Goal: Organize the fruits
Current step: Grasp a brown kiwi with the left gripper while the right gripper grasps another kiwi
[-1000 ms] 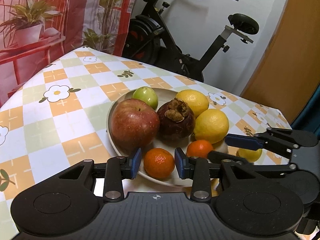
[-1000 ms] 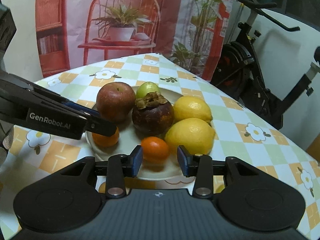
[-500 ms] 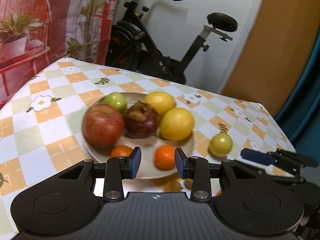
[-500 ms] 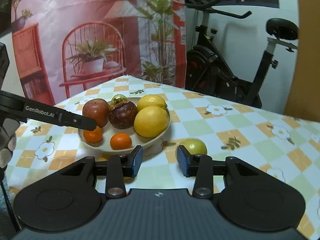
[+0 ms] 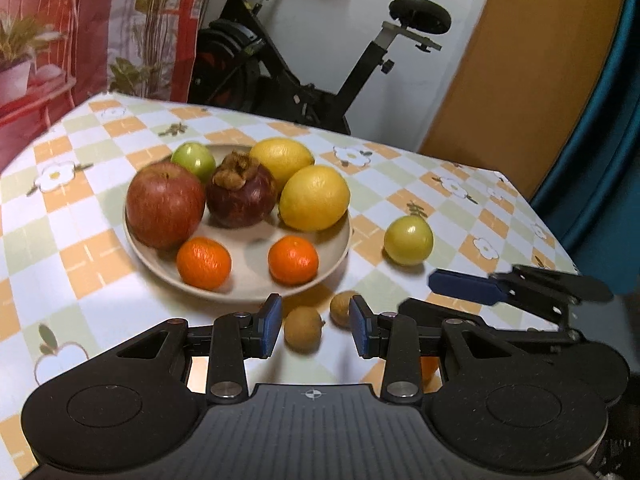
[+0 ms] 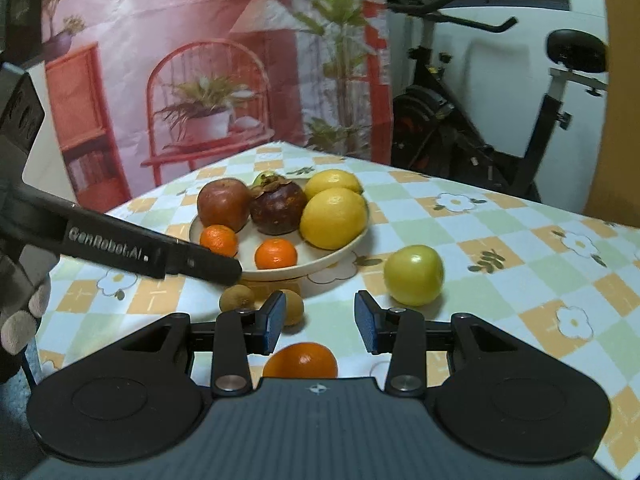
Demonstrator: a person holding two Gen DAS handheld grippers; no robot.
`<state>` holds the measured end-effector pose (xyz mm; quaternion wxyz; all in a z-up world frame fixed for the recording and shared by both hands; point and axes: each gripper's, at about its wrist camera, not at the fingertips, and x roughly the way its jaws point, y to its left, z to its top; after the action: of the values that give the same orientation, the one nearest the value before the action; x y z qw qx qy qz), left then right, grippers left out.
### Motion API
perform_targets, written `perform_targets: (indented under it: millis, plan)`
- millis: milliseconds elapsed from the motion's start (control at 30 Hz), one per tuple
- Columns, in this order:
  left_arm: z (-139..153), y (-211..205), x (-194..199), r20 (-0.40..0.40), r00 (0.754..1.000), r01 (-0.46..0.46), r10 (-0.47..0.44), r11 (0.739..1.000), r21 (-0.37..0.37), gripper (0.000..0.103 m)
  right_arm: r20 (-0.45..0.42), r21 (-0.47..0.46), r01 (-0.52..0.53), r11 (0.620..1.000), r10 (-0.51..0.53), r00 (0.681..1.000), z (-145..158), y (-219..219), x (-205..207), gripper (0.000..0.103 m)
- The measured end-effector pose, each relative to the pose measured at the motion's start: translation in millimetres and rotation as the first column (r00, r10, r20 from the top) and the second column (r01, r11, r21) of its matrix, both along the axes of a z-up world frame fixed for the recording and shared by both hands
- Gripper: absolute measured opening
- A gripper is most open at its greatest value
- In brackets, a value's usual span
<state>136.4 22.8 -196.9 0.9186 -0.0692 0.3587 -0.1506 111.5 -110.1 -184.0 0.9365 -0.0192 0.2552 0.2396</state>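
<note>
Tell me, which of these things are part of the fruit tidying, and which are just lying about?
Part of the job:
- plate holding apple, mangosteen, lemons, two tangerines
- loose on the tablecloth: yellow-green fruit, two brown fruits, orange
- left gripper, right gripper, both empty

Lying about:
- exercise bike
- printed backdrop

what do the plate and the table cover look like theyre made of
Plate: beige, matte and evenly coloured, with a thick rounded rim; likely ceramic, though melamine plastic could look the same.
Table cover: smooth, with a printed check and flower pattern and a soft sheen; probably wipe-clean vinyl or oilcloth, not woven cloth.
</note>
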Motion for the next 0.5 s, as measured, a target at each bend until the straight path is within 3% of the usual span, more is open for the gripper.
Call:
perform_targets:
  millis: [500]
  plan:
    - [-21.6,7.7,12.9,-0.069,0.998,-0.009,0.004,0.998,-0.068,0.037,-0.138,-0.078,-0.185,0.98,0.174,0.975,-6.7,23.4,44.8,0.036]
